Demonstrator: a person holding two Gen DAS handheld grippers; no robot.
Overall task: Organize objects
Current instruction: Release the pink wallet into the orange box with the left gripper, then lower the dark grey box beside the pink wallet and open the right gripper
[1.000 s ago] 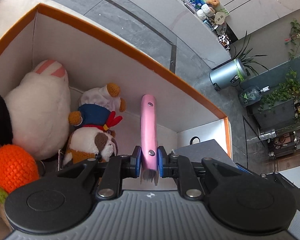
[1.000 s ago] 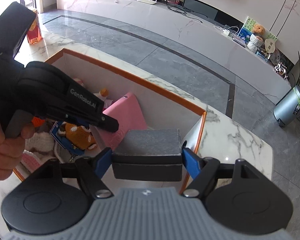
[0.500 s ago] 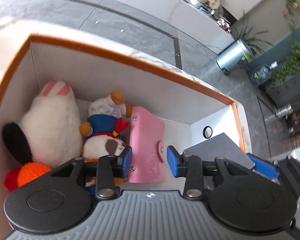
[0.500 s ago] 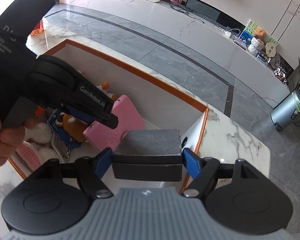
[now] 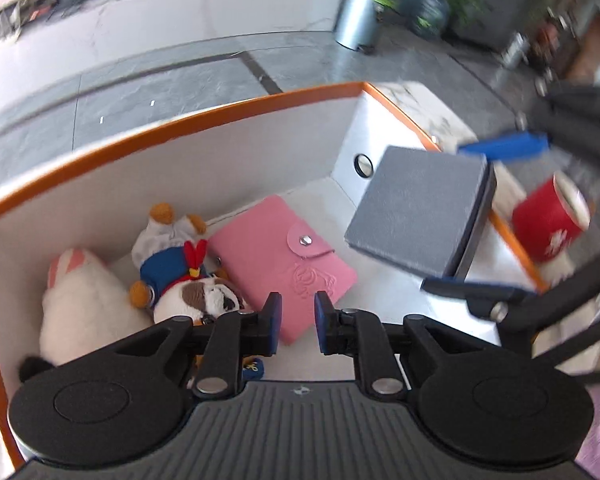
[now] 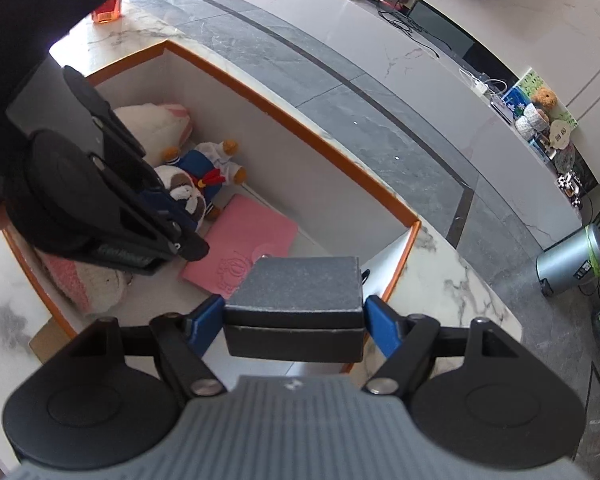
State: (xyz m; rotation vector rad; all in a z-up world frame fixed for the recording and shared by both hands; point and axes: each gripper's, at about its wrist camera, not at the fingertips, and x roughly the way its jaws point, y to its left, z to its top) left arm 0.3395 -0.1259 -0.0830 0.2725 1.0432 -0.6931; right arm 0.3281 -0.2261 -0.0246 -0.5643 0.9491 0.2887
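Here the pink wallet (image 5: 284, 258) lies flat on the floor of the orange-rimmed box (image 5: 204, 116), snap flap up, and every other place is told from it. Just beside its left edge, touching or nearly so, lies the sailor dog plush (image 5: 188, 280), and beyond that plush, against the box's end wall, sits the white bunny plush (image 5: 86, 308). The left hand-held gripper (image 5: 296, 322) hangs above the wallet's near end with its blue pads parted by a narrow gap and nothing between them. In the right wrist view that same gripper (image 6: 180, 224) shows as a black body over the wallet's (image 6: 240, 252) left side.

To the right of the wallet, raised above the box floor and tilted, is the grey box (image 5: 420, 208), clamped between the blue pads of the right hand-held gripper (image 6: 294, 318); in the right wrist view the grey box (image 6: 296, 292) overlaps the wallet's near corner. Farther right of the wallet, outside the box wall on the marble table (image 6: 440, 280), stands a red cup (image 5: 548, 220), blurred.
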